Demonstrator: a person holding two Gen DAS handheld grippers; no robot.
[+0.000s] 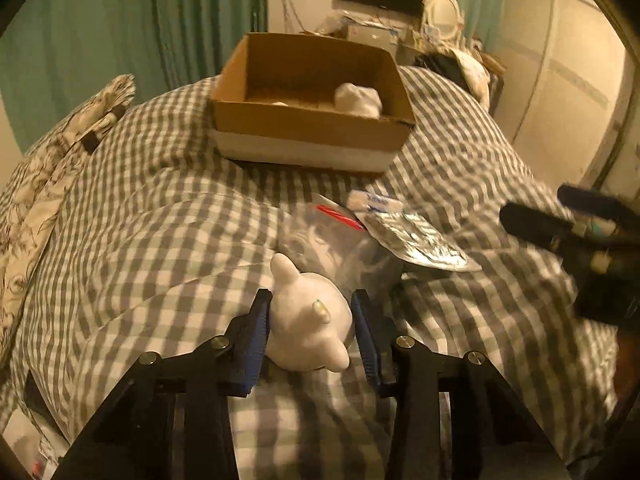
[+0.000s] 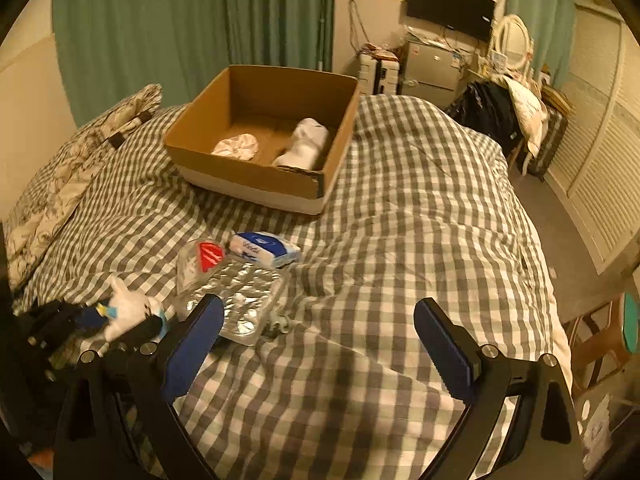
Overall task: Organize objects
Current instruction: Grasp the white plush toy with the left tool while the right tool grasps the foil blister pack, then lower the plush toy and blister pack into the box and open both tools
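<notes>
Checked grey-and-white bedding (image 1: 160,220) fills the left wrist view. The left tool (image 1: 311,330) sits low on the bed with a white plush toy (image 1: 308,320) between its blue pads; the left pad touches the toy, but the right pad shows a thin gap, so a firm clamp cannot be confirmed. Just beyond the toy lie a clear bag with a red strip (image 1: 320,236), a foil blister tray (image 1: 416,240) and a small tissue pack (image 1: 374,202), crowded together. Farther back stands an open cardboard box (image 1: 312,128), its near wall hiding most of its floor; one white bundle (image 1: 358,98) shows inside. The right tool (image 1: 576,236) enters blurred at the right edge.

In the right wrist view the right tool (image 2: 320,340) hangs with its jaws wide apart and nothing between them, over bare bedding. Open quilt stretches right to the bed's edge (image 2: 536,240). The box holds rolled white socks and a round pale fabric item (image 2: 236,146). The left tool and toy are partly cut off, blurred, at lower left.
</notes>
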